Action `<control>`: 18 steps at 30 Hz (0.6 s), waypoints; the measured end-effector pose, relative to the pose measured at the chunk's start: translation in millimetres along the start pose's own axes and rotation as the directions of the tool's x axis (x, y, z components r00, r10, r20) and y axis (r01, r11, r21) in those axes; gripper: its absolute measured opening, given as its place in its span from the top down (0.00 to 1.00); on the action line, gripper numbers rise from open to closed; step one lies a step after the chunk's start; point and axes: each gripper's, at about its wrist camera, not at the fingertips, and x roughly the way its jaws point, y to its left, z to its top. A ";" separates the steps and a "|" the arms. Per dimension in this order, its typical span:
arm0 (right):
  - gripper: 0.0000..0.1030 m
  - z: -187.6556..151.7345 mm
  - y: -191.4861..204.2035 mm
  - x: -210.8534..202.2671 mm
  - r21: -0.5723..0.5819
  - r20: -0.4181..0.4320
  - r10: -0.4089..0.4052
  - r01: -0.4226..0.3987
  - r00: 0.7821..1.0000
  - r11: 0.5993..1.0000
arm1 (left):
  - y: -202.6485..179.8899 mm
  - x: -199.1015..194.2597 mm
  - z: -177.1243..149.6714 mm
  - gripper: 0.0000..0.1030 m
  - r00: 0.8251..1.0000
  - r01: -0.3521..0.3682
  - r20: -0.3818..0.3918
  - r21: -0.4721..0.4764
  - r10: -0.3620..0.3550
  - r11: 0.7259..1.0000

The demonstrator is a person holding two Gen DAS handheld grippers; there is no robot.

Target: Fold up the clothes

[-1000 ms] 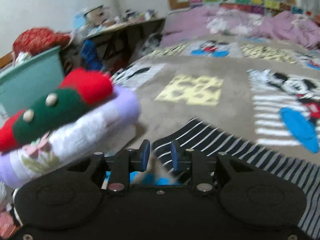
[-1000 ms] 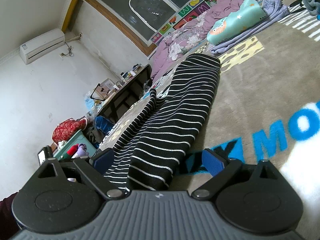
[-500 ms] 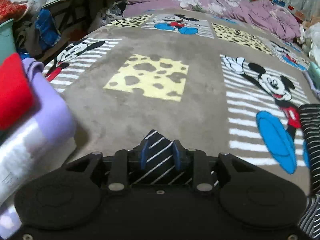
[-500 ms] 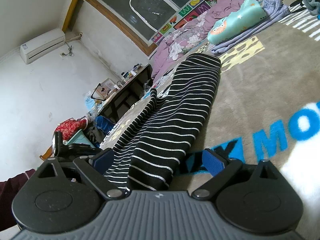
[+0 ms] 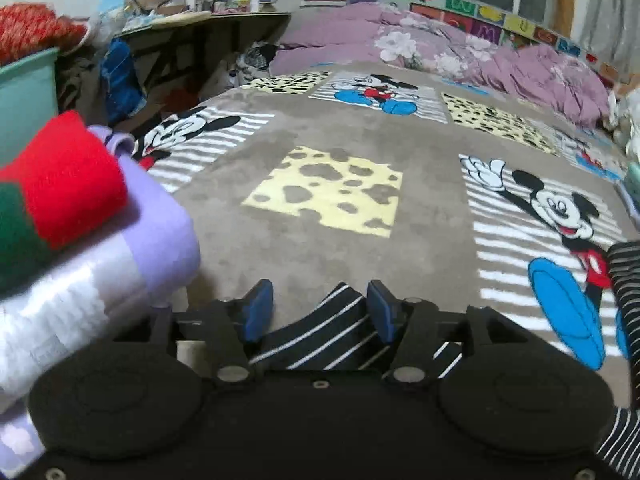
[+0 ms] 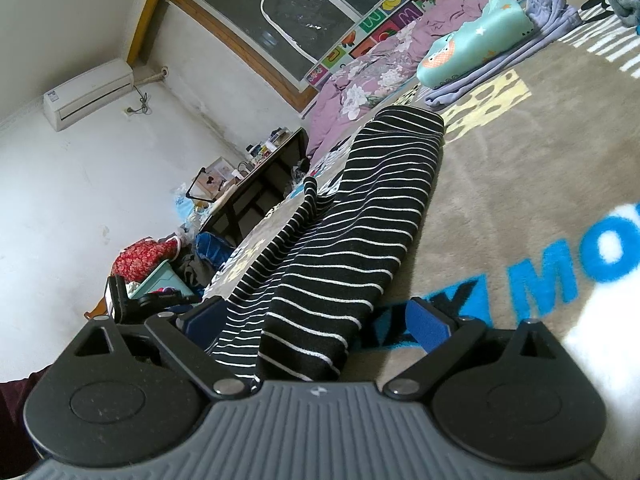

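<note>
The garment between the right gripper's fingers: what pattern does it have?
Black with thin white stripes; right wrist view.

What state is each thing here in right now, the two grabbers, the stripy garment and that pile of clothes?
Left gripper: jaws opening, striped cloth between them but not pinched.
Right gripper: open wide, striped cloth lying between its fingers.
Striped garment: laid out long on the blanket, partly folded.
Pile of clothes: folded and stacked, red and green piece on top.
Blanket: spread flat.

Black white-striped garment [image 6: 352,236], apparently folded lengthwise, on blanket [image 6: 520,184]
</note>
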 end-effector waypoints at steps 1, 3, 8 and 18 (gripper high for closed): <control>0.07 -0.2 0.3 -0.1 0.000 0.000 0.000 0.000 1.000 1.000 | -0.6 4.1 0.6 0.51 1.000 0.005 -0.013 0.009 -0.005 1.000; 0.07 -0.3 0.4 -0.1 0.000 0.000 0.000 0.000 1.000 1.000 | -1.4 12.2 -1.4 0.71 0.998 0.048 -0.050 0.022 -0.047 0.999; 0.07 -0.7 0.9 -0.3 -0.001 -0.001 -0.001 0.001 1.000 1.000 | -1.3 7.2 -8.3 0.97 0.998 -0.033 0.048 -0.008 0.033 0.999; 0.06 -0.1 2.4 0.0 -0.003 -0.004 -0.001 0.001 1.000 1.000 | -19.2 -15.2 -0.3 0.78 0.989 -0.116 0.094 0.049 0.111 0.992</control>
